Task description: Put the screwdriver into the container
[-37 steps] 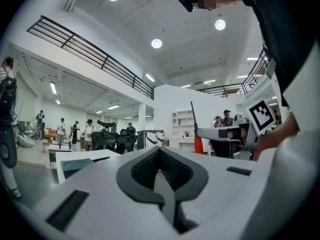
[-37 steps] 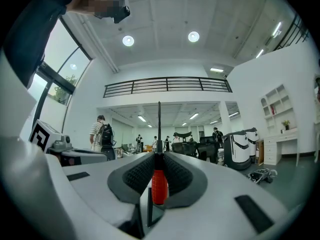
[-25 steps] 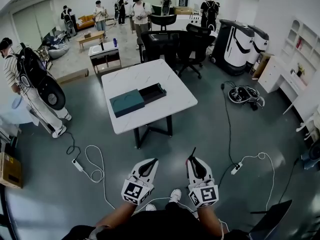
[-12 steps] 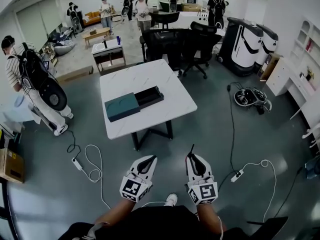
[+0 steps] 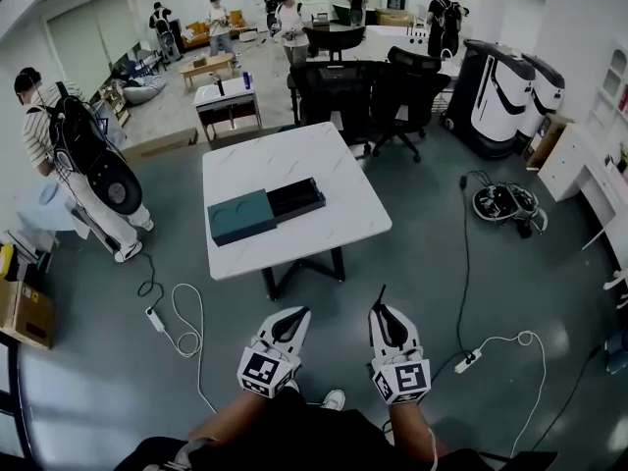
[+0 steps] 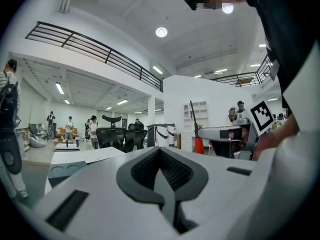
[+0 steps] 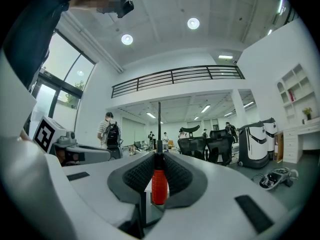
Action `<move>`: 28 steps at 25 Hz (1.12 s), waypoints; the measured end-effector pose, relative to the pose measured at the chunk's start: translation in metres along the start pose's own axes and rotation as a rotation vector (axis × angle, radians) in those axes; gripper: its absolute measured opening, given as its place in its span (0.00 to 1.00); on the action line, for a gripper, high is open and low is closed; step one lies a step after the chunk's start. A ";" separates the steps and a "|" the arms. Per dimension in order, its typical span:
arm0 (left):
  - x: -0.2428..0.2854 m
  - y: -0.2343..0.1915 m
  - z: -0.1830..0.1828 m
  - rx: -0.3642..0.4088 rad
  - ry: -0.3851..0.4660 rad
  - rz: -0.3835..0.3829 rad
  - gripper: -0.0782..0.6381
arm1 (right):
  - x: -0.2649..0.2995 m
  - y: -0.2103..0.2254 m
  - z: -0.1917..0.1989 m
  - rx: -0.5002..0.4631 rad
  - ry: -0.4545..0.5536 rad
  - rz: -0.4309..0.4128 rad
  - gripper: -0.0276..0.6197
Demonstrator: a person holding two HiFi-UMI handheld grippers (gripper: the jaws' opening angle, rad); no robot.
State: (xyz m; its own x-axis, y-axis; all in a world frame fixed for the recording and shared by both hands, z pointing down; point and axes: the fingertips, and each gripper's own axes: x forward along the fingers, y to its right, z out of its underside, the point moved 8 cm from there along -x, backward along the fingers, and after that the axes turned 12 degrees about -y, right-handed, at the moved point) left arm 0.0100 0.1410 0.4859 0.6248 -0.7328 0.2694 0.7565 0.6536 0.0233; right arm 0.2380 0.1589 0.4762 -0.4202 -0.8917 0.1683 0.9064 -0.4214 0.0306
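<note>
The right hand-held gripper (image 7: 159,158) clamps the screwdriver (image 7: 159,186) (red handle).

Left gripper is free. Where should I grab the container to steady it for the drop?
Probably the teal closed half, at its left end, with the left gripper coming in from the left side of the table. The open black tray sticks out to the right, so that approach leaves it free for the screwdriver in the right gripper.

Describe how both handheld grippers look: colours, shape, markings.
Both the left gripper and the right gripper are white, wedge-shaped shells tapering forward, with dark grey ribbed fingers. Each carries a cube with black-and-white square markers at its rear. The person wears a dark top.
</note>
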 end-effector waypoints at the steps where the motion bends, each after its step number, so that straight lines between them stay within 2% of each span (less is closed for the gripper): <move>1: 0.002 -0.002 -0.002 -0.004 0.000 -0.006 0.12 | 0.003 0.002 -0.001 -0.001 -0.001 -0.004 0.15; 6: 0.022 -0.015 0.003 -0.016 0.002 -0.013 0.12 | 0.027 0.013 -0.002 -0.009 -0.003 -0.020 0.15; 11: 0.046 -0.047 0.004 -0.031 0.003 -0.015 0.12 | 0.067 0.017 -0.010 -0.020 -0.008 -0.026 0.15; 28: 0.114 -0.205 -0.016 -0.017 0.034 -0.009 0.12 | 0.247 0.003 -0.043 -0.088 -0.021 -0.042 0.15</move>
State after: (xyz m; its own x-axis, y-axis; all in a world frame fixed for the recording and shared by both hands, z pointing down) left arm -0.0704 -0.0795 0.4969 0.6240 -0.7449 0.2362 0.7651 0.6438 0.0093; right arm 0.1351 -0.0694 0.4757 -0.4561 -0.8696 0.1890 0.8801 -0.4722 -0.0488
